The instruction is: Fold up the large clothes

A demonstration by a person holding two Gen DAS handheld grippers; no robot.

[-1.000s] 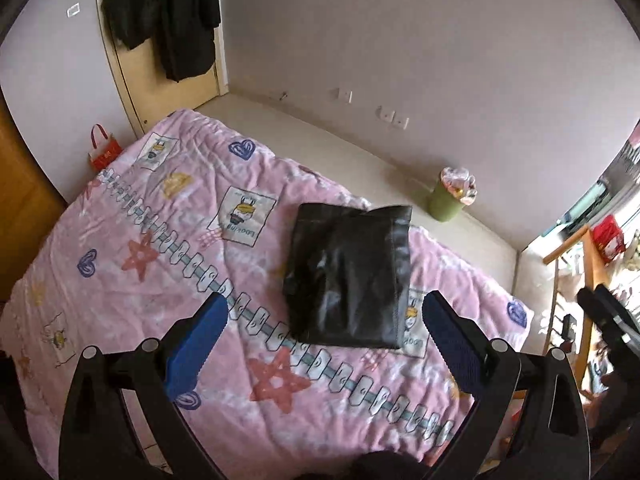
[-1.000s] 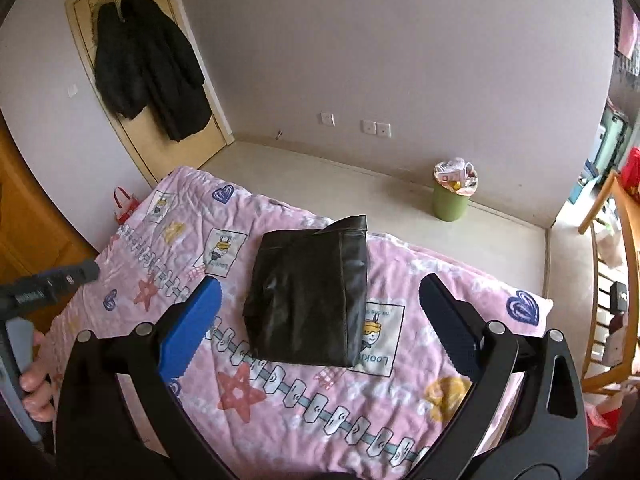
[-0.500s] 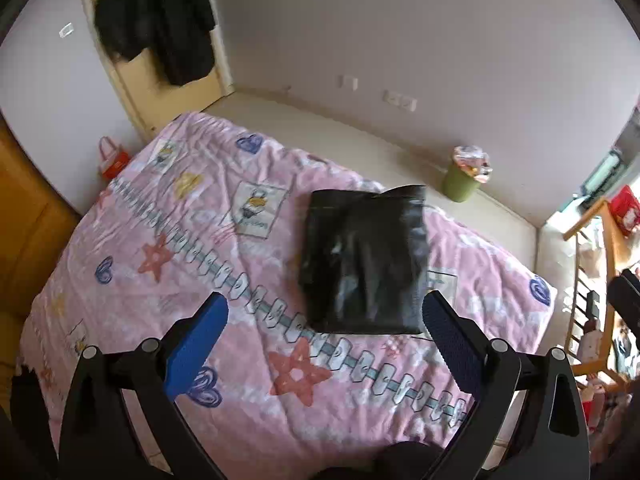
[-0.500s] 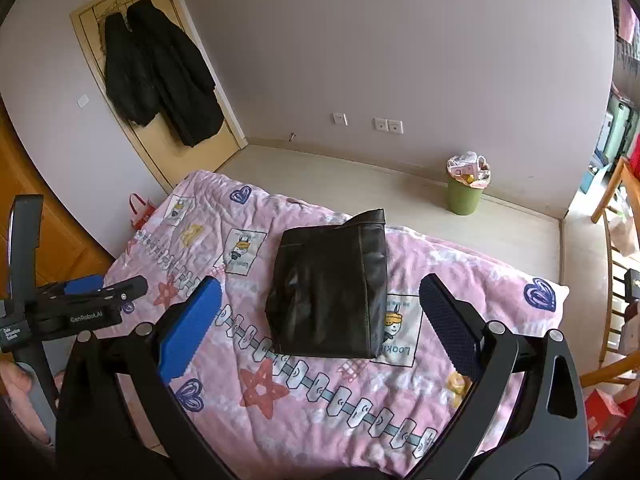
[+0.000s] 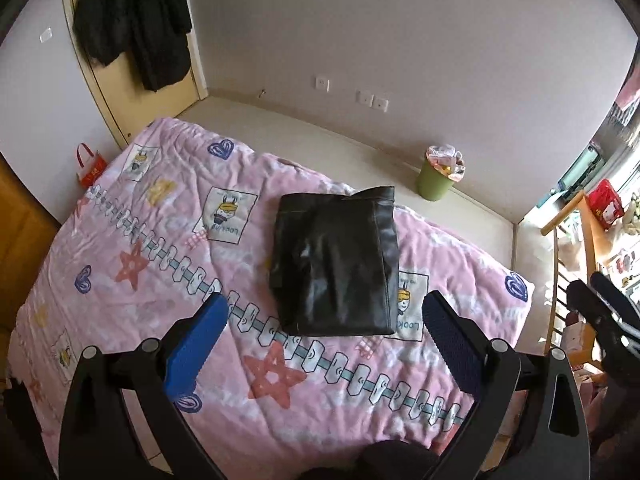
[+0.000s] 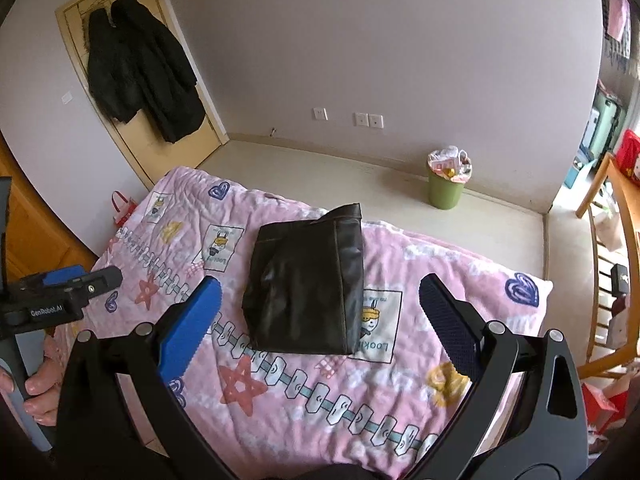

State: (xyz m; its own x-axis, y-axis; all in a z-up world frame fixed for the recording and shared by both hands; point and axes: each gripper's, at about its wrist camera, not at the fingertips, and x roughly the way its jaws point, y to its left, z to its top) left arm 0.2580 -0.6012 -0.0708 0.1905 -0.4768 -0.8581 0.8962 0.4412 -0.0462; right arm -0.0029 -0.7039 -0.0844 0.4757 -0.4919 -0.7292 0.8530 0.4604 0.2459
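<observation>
Showing left hand: right wrist view only.

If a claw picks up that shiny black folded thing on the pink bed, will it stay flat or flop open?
The folded black garment would probably flop: it lies in soft, loose layers. Its glossy, leather-like surface may be slippery. It looks thick, so likely heavy for clothing.

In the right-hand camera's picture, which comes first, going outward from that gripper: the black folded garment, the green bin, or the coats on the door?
From the right gripper:
1. Folded black garment, on the pink bedspread just ahead of the open fingers.
2. Green bin, on the floor beyond the bed, to the right.
3. Black coats, hanging on the far door, upper left.
</observation>
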